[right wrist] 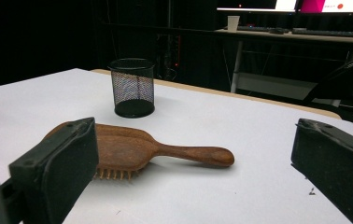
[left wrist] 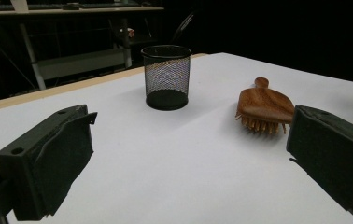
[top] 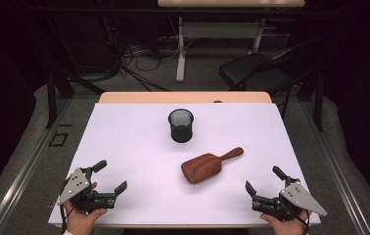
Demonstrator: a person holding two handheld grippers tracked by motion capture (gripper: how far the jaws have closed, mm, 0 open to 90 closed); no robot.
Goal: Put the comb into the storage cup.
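Observation:
A brown wooden hairbrush (top: 207,165) lies bristles down on the white table top, its handle pointing to the back right; I also see the brush (left wrist: 264,105) in the left gripper view and the brush (right wrist: 142,148) in the right gripper view. Behind it stands an upright black mesh cup (top: 180,125), the same cup (left wrist: 166,77) (right wrist: 132,87) in both gripper views. My left gripper (top: 109,176) rests at the front left corner, open and empty. My right gripper (top: 264,178) sits at the front right, open and empty, with the brush a short way ahead of it.
The white sheet (top: 124,147) covers a wooden table whose far edge (top: 183,97) shows. Beyond it stand a black chair (top: 261,71) and another desk's legs (top: 180,49), with cables on the floor.

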